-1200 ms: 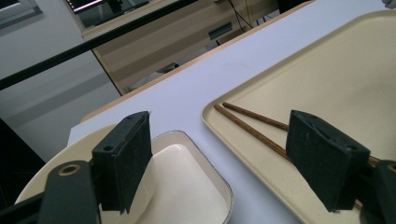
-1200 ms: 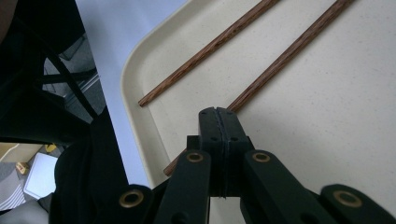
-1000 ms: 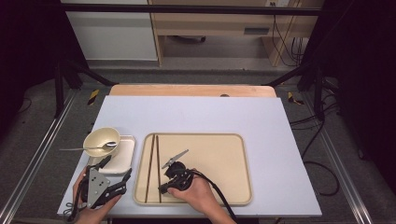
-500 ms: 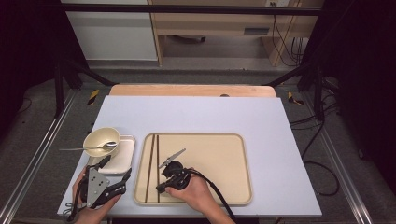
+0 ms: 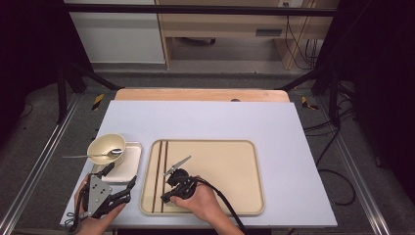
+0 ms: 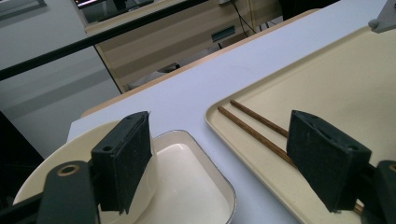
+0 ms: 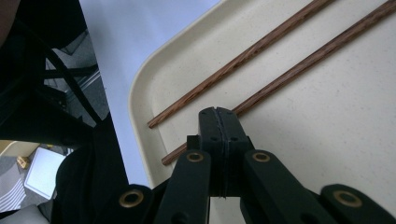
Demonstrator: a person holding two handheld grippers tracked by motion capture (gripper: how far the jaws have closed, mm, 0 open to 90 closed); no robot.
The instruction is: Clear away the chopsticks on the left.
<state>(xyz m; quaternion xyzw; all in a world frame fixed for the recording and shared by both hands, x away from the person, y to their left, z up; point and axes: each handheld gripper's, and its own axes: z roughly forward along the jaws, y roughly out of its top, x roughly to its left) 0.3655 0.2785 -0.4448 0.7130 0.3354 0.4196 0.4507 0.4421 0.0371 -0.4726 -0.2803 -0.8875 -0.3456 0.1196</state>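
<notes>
Two brown wooden chopsticks (image 5: 164, 161) lie side by side along the left part of a beige tray (image 5: 225, 171). My right gripper (image 5: 164, 199) is shut, its pads pressed flat together. In the right gripper view its tip (image 7: 218, 114) sits over the near end of one chopstick (image 7: 327, 46), which crosses under it, while the other chopstick (image 7: 261, 44) lies free on the tray (image 7: 327, 121). My left gripper (image 5: 121, 175) stands open near the table's front left. In the left gripper view its jaws (image 6: 224, 158) stand wide apart with nothing between them, over a white dish (image 6: 187, 177).
A cream bowl (image 5: 105, 144) with a metal spoon (image 5: 93, 155) resting across it stands left of the tray, partly on the small white rectangular dish (image 5: 125, 164). The right gripper's cable trails off the table's front edge. Black frame bars flank the table.
My right gripper has edged slightly left toward the chopsticks' near ends, still shut. The left gripper has stayed put.
</notes>
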